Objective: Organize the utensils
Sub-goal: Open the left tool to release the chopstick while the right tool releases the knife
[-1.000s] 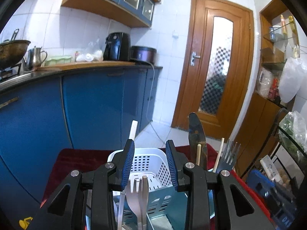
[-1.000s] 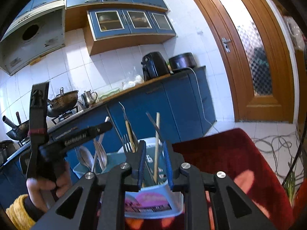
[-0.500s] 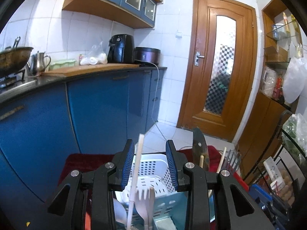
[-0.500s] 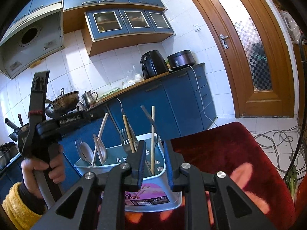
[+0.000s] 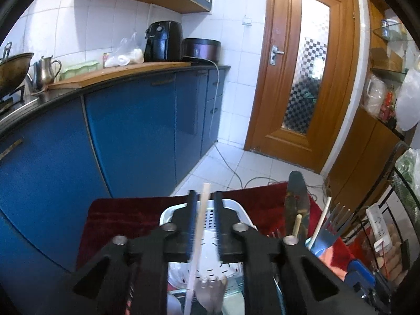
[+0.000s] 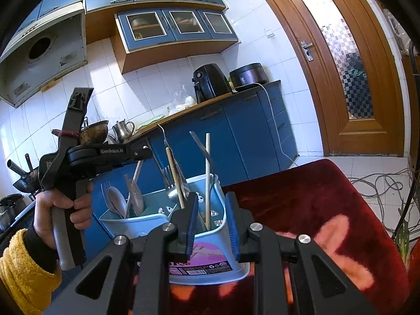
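My left gripper hovers over a white perforated basket. Its jaws are closing with a pale stick standing between them. The stick leans on the left pad, and a slit still shows before the right pad. In the right wrist view, this left gripper is above a light blue caddy, and the pale stick hangs under it among spoons and a fork. My right gripper is shut on the caddy's near end. A knife, fork and chopsticks stand upright in it.
Basket and caddy sit on a dark red cloth. A hand in a yellow sleeve holds the left gripper. Blue cabinets and a counter with an air fryer lie beyond. A wooden door, floor cables and a wire rack are to the right.
The left gripper's jaws have narrowed around the pale stick, which now stands higher between them, and the gripper has shifted over the basket. The right gripper still holds the caddy.
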The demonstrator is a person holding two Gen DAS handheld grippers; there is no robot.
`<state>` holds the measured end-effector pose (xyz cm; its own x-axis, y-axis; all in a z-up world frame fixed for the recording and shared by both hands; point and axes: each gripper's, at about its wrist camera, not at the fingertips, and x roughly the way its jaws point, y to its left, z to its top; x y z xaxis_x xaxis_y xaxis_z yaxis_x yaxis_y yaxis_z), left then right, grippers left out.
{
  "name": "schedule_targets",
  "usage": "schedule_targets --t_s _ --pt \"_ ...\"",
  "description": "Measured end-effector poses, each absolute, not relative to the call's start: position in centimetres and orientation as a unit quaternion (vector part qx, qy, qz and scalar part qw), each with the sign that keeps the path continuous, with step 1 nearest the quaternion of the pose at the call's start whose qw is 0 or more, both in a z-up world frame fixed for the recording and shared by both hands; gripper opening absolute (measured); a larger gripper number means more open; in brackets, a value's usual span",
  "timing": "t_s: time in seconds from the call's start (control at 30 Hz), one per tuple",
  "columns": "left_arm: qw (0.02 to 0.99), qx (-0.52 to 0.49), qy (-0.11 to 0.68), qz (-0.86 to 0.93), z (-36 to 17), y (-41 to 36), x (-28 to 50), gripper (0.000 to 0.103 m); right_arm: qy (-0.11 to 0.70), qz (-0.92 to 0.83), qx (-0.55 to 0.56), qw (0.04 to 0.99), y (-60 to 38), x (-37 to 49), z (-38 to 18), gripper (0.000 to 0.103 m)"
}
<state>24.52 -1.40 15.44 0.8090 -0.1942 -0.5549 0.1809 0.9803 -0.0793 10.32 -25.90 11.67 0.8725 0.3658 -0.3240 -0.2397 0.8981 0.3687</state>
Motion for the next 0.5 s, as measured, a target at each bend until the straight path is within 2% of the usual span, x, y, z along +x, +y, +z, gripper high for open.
schedule_targets --t_s 0.23,0.5 --pt "0.963 -0.031 0.253 -0.086 16.8 -0.5 23.4 0.006 0.194 0.158 0.163 0.954 -26.1 10.3 11.6 0.024" --pt "0.983 -0.050 0.166 -0.067 19.2 0.4 20.6 0.006 0.195 0.157 0.155 0.956 -25.5 10.3 11.4 0.024"
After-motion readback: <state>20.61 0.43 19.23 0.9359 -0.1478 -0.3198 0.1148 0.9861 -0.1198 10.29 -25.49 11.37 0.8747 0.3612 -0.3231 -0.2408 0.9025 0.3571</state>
